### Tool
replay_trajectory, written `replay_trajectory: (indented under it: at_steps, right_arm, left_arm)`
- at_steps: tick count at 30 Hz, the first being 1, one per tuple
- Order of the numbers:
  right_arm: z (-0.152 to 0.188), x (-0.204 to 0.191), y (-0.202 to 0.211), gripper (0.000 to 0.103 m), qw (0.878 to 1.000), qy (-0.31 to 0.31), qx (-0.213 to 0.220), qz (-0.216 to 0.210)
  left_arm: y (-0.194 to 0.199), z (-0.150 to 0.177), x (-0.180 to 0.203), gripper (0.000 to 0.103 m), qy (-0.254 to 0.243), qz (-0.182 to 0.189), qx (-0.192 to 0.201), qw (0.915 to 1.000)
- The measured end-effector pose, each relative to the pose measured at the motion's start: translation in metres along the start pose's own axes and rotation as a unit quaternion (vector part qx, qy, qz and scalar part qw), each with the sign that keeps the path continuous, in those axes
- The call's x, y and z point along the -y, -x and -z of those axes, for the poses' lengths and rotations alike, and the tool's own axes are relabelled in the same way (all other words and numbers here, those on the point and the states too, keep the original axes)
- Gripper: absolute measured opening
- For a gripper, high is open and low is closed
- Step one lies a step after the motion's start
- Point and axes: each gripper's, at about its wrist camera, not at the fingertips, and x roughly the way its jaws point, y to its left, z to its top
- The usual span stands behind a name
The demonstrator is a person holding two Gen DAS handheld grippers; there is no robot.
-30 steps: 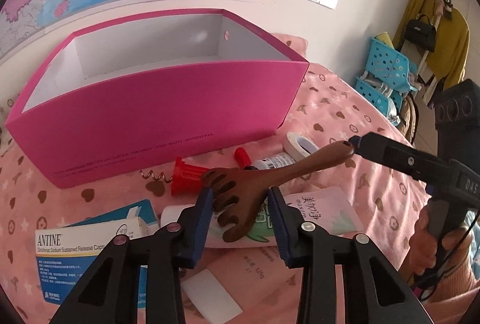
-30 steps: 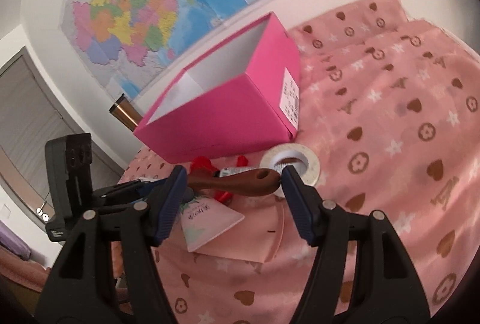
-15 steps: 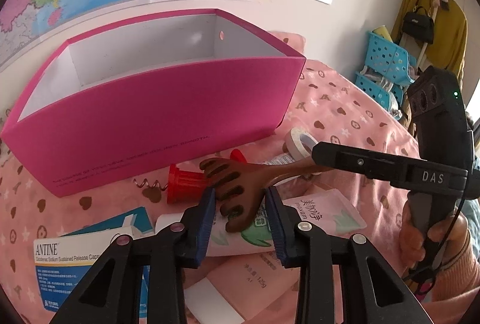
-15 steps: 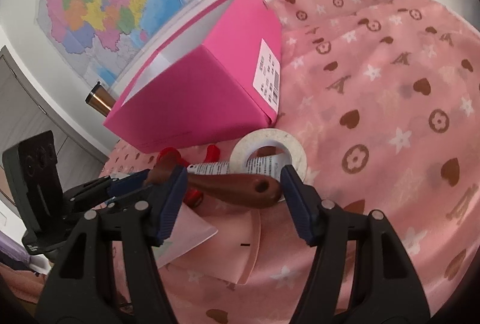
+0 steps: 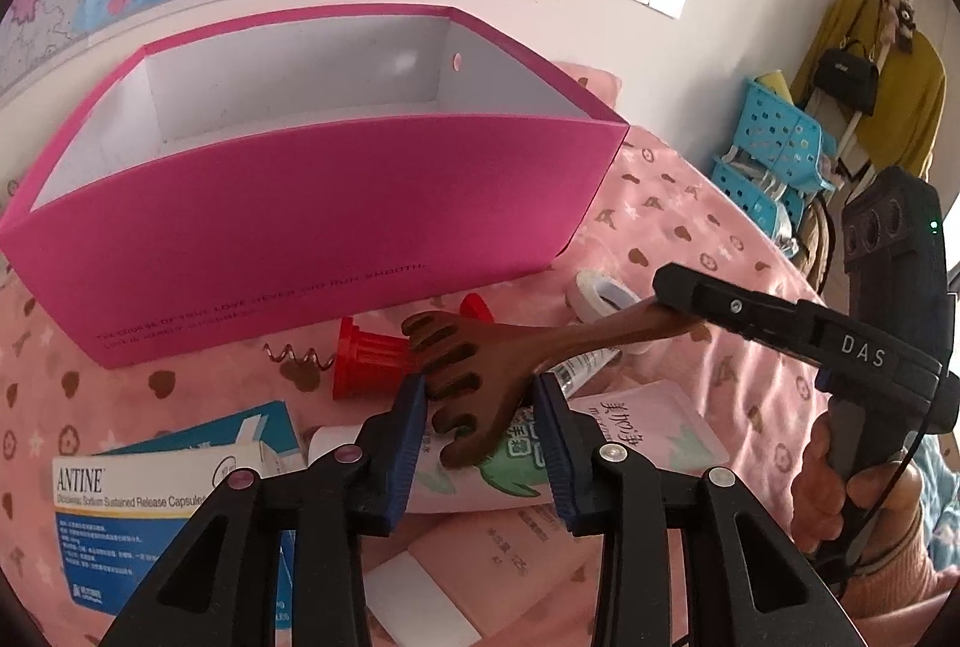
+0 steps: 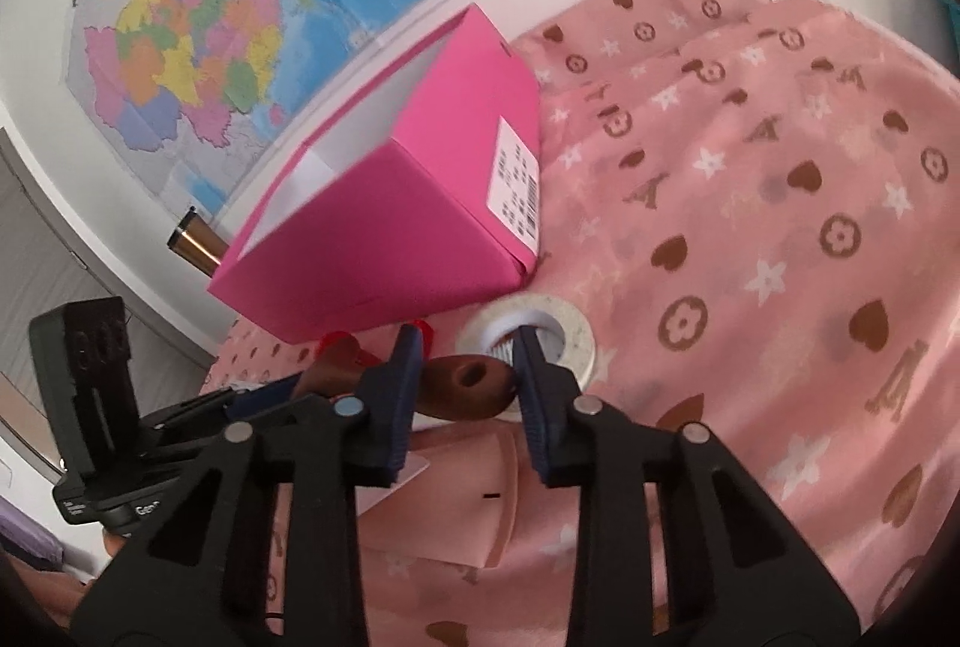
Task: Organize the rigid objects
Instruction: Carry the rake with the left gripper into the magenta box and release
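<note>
A brown wooden claw-shaped massager (image 5: 480, 371) is held just above the pink cloth. My left gripper (image 5: 480, 407) is shut on its forked head. My right gripper (image 6: 465, 377) is closed around its handle end (image 6: 468, 386), which also shows in the left wrist view (image 5: 636, 326). The open pink box (image 5: 312, 203) stands behind it; it also shows in the right wrist view (image 6: 396, 227). Its inside looks empty.
On the cloth lie a red corkscrew (image 5: 360, 362), a white tape roll (image 6: 528, 335), a tube (image 5: 474, 473), a blue and white medicine box (image 5: 156, 497) and pink sachets (image 5: 642, 431). Blue baskets (image 5: 780, 149) stand at the far right.
My right gripper has moved in over the handle end and its jaws have narrowed onto it. The left gripper keeps its hold on the head; the massager has barely shifted.
</note>
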Motion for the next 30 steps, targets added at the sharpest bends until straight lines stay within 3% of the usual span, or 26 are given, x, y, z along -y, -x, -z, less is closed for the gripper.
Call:
replay_trajectory:
  at_steps: [5,15,24,30]
  right_arm:
    - [-0.008,-0.014,0.009,0.032,1.0,0.018,0.014,-0.006]
    - [-0.035,-0.05,0.022,0.032,0.997,0.065,0.04,-0.022]
    - [-0.08,-0.083,0.018,0.032,0.991,0.105,0.067,-0.047]
    - [-0.108,-0.085,-0.007,0.032,0.992,0.103,0.049,-0.061]
  left_arm:
    - [0.006,0.0,0.005,0.036,0.006,0.007,0.007,0.9999]
    - [0.042,-0.017,0.006,0.036,0.011,0.005,0.059,0.9982]
    - [0.068,-0.059,-0.003,0.036,-0.003,-0.025,0.111,0.9935]
    - [0.056,-0.081,-0.021,0.037,-0.005,-0.046,0.113,0.9926]
